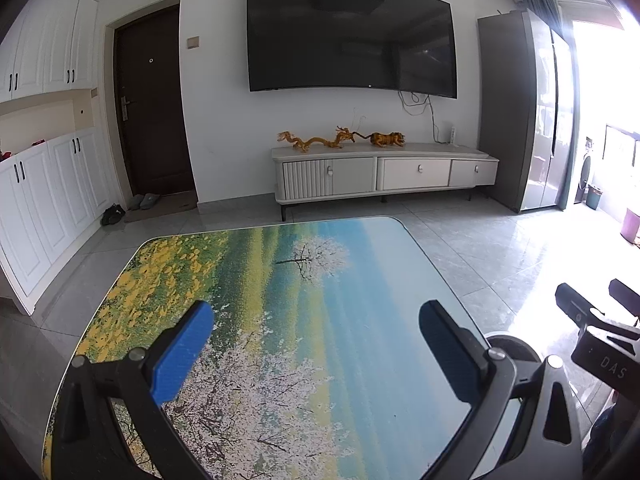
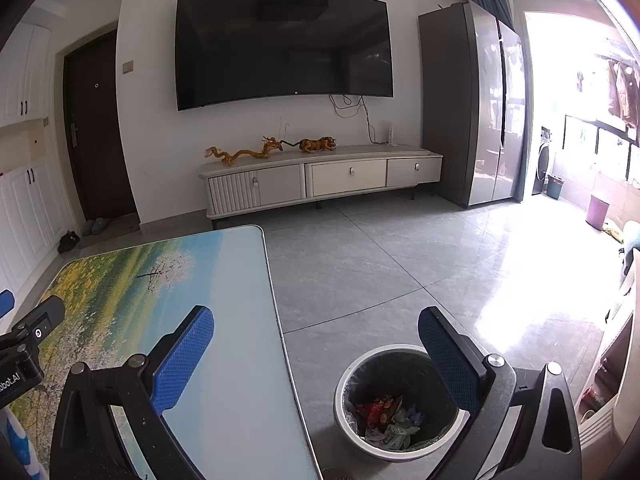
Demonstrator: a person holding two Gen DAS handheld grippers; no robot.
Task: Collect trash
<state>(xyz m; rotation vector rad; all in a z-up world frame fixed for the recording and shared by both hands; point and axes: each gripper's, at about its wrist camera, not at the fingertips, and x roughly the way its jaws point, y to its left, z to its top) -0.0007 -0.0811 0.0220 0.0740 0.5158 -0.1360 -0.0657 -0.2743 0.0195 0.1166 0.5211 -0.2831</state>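
Over the table (image 1: 280, 280) your left gripper (image 1: 316, 354) is spread wide, nothing between its pads. Your right gripper (image 2: 316, 354) is also spread wide and holds nothing, above the table edge and the bin (image 2: 352, 372) on the floor; wrappers (image 2: 386, 412) lie inside it.

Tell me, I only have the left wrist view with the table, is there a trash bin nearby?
Observer: Yes, a round bin stands on the floor just off the table's right edge, seen from the right wrist view.
Operator: Anything in it?
Observer: Crumpled wrappers lie at the bottom, inside a dark liner.
Operator: Is the right gripper holding something?
Observer: No, the right gripper is open and empty, with one finger over the table and the other above the bin.
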